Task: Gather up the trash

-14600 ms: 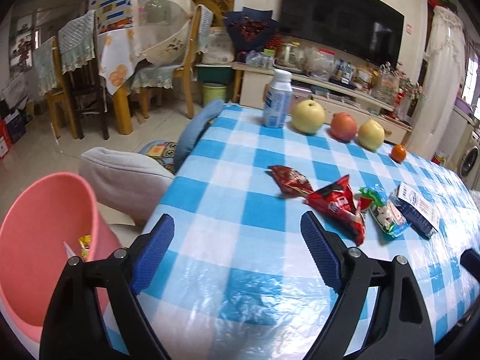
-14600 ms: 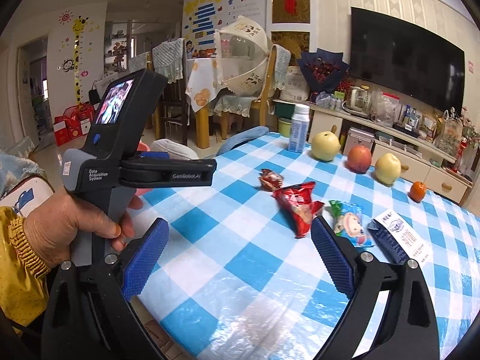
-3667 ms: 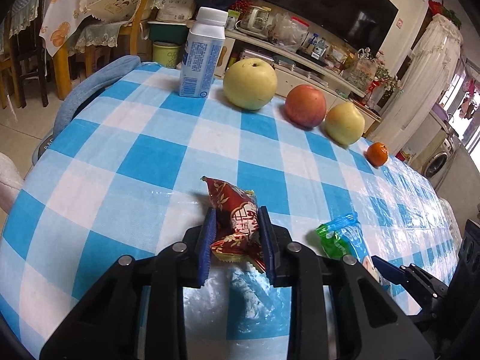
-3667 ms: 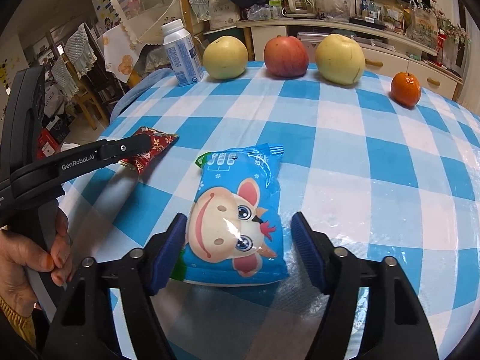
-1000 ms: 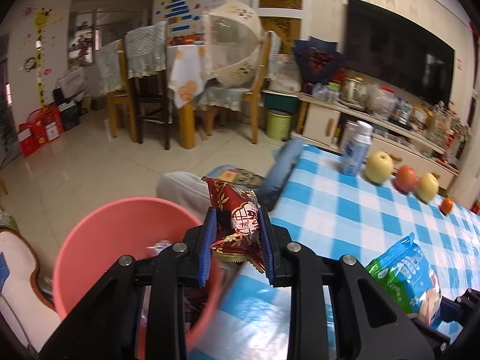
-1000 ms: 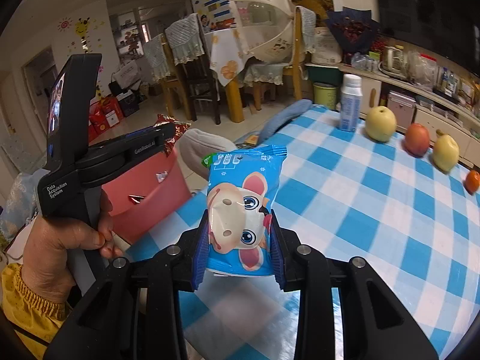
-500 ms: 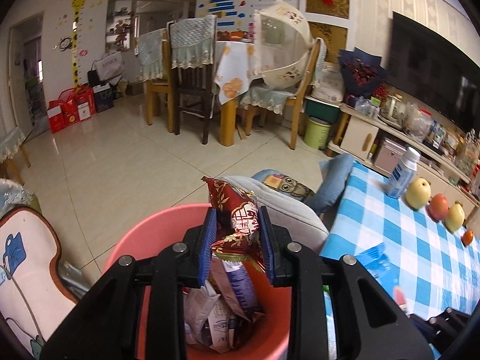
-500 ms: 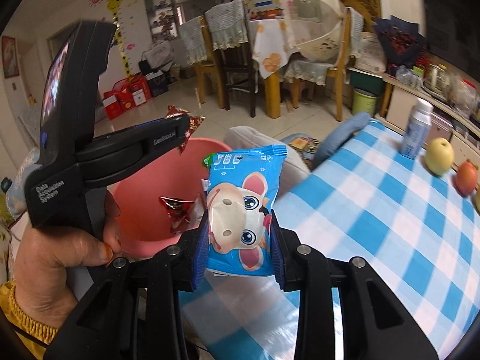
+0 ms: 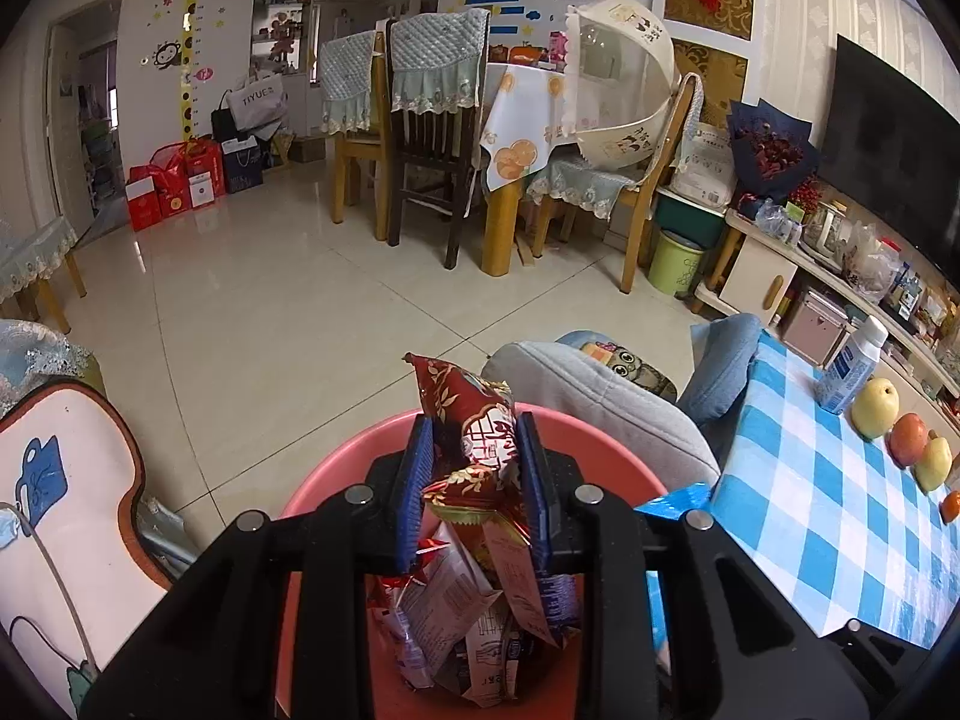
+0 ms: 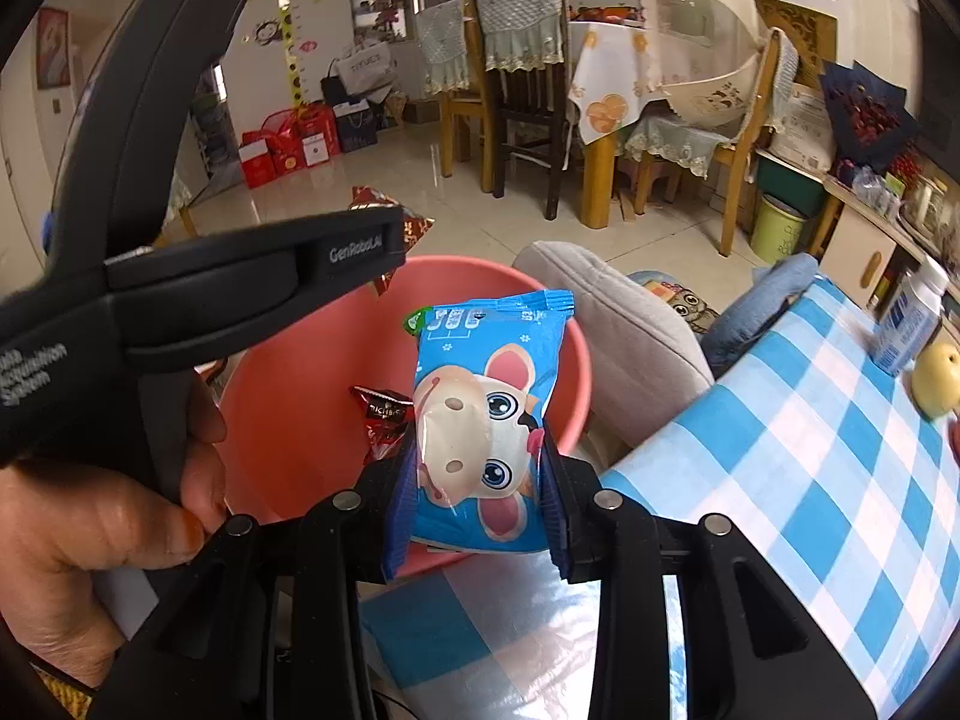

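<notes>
Red wrapper [image 9: 474, 438] clamped in left gripper [image 9: 474, 498], held over pink bin [image 9: 600, 438] for drop onto wrappers inside. Blue packet [image 10: 486, 420] pinched in right gripper [image 10: 474, 498], held at bin rim, release pending.

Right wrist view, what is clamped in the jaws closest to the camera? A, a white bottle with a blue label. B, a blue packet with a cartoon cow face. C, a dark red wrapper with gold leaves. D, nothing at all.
B: the right gripper is shut on the blue packet, whose cartoon cow face shows between the blue pads, in front of the pink bin.
</notes>
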{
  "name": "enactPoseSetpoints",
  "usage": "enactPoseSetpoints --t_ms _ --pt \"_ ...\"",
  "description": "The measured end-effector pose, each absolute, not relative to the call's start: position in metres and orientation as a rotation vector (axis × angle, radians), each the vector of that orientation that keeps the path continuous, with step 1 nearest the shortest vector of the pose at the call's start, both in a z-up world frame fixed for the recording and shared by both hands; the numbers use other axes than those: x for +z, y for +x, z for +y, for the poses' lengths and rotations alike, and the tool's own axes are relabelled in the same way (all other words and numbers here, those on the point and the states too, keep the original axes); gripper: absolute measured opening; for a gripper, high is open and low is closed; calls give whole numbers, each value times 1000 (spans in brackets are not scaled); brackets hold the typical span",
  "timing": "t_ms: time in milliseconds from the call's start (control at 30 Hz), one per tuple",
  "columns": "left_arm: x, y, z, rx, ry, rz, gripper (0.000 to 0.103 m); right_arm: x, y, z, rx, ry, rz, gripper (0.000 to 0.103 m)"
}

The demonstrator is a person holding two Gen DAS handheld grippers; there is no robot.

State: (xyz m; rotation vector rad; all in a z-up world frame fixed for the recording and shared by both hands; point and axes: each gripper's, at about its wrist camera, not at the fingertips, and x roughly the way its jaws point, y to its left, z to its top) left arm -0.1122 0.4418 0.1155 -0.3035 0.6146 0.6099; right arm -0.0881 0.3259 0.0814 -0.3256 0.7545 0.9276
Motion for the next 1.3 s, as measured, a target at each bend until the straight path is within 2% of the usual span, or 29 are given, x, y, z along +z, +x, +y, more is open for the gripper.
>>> enactPoseSetpoints --t_ms 200,333,367,400,433,467,567,633,767,967,1300 --pt "112 -110 445 622 -304 629 30 70 -86 334 941 -358 760 38" --pt "108 -105 443 644 -274 658 33 70 -83 334 947 -354 746 48" --pt "107 -103 442 655 -264 667 37 71 -84 333 945 -350 741 51" --pt "107 -102 442 664 -257 673 42 71 -83 330 933 -342 737 58" --pt "107 -102 442 677 -253 678 52 71 -82 328 925 -334 738 67" --pt "107 -103 442 683 -253 678 60 72 -81 325 917 -327 738 69" --pt "106 -102 439 689 -237 683 73 73 -78 312 886 -305 738 76" --pt "106 -100 435 682 -222 690 78 74 -76 301 851 -288 731 83" --pt "107 -95 424 657 -196 690 85 78 -72 278 798 -247 730 84" --pt "109 -87 405 611 -163 691 87 82 -68 245 719 -221 712 88" --pt "109 -72 365 523 -114 696 94 79 -66 189 636 -187 729 88"
